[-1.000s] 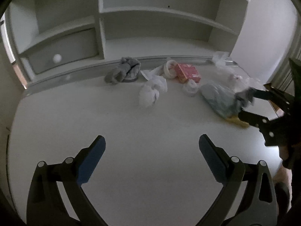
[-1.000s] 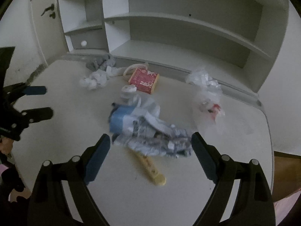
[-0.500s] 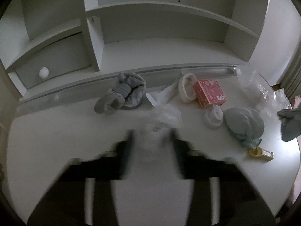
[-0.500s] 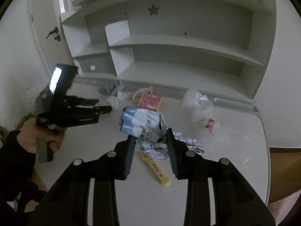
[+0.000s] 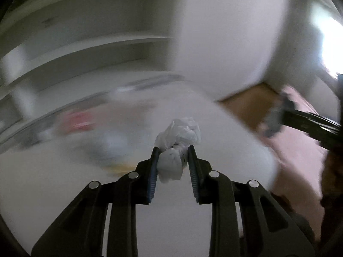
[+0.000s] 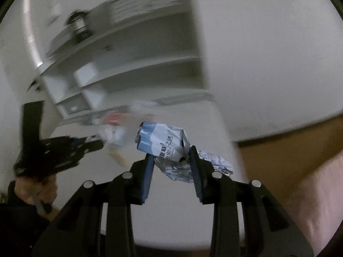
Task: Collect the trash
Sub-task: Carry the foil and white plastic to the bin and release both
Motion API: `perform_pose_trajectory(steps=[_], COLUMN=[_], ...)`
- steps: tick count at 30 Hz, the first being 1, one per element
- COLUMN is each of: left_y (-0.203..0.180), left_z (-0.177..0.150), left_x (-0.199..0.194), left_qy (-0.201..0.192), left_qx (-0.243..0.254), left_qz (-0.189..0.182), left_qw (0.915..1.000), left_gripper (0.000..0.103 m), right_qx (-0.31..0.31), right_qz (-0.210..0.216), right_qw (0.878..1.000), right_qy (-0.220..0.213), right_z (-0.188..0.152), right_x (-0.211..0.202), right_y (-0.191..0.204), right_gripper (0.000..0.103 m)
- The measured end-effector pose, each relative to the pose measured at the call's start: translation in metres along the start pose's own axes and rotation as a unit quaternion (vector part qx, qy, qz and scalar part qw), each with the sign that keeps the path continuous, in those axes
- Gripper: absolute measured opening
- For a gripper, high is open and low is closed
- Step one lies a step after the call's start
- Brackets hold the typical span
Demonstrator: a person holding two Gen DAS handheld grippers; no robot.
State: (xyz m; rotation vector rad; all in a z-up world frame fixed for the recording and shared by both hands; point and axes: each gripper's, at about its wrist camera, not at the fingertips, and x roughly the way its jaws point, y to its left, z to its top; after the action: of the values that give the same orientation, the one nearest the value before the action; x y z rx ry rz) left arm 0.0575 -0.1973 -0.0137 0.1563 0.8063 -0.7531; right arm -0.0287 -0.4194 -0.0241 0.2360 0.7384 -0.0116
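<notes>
A crumpled white paper wad (image 5: 176, 147) hangs above the white desk (image 5: 64, 182), pinched between the blue pads of my left gripper (image 5: 173, 156), which is shut on it. My right gripper (image 6: 171, 160) is shut on a crumpled blue-and-white wrapper (image 6: 163, 143) with printed characters, lifted off the desk (image 6: 171, 214). In the right wrist view the left gripper (image 6: 64, 150) and the hand holding it appear at the left. The right gripper (image 5: 310, 124) shows at the right edge of the left wrist view with something grey at its tip. Both backgrounds are blurred.
Blurred trash stays on the desk: a red box (image 5: 77, 121), a pale bundle (image 5: 111, 141) and a yellow item (image 6: 116, 157). White shelves (image 6: 128, 64) rise behind. Right of the desk are wood floor (image 5: 246, 102) and pink fabric (image 5: 295, 160).
Both grippers went from wide open to closed on trash, the left on the white wad, the right on the wrapper. Both then lifted and swung right toward the desk's edge.
</notes>
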Motion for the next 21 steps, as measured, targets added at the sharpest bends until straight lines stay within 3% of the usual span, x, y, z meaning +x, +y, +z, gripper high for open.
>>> perform_pose_trajectory(steps=[4, 9, 12, 16, 21], left_y=[-0.097, -0.202, -0.241, -0.262, -0.283], left_z=[-0.005, -0.028, -0.049, -0.073, -0.106], left_x=[0.032, 0.072, 0.102, 0.153, 0.206], left_qy=[0.021, 0.059, 0.080, 0.125, 0.161], left_qx=[0.066, 0.136, 0.168, 0.180, 0.209], left_qz=[-0.075, -0.151, -0.165, -0.173, -0.156], left_qw=[0.9948, 0.9774, 0.9687, 0.9602, 0.9520], left_gripper=[0.026, 0.026, 0.026, 0.026, 0.026], right_qx=[0.063, 0.147, 0.176, 0.198, 0.222], right_qz=[-0.059, -0.109, -0.120, -0.123, -0.117], right_qw=[0.996, 0.982, 0.974, 0.965, 0.953], right_qy=[0.008, 0.040, 0.072, 0.122, 0.169], right_z=[-0.038, -0.099, -0.134, -0.178, -0.220], right_x=[-0.029, -0.043, -0.034, -0.007, 0.032], right_y=[-0.074, -0.161, -0.193, -0.224, -0.249], right_gripper=[0.033, 0.033, 0.033, 0.033, 0.033])
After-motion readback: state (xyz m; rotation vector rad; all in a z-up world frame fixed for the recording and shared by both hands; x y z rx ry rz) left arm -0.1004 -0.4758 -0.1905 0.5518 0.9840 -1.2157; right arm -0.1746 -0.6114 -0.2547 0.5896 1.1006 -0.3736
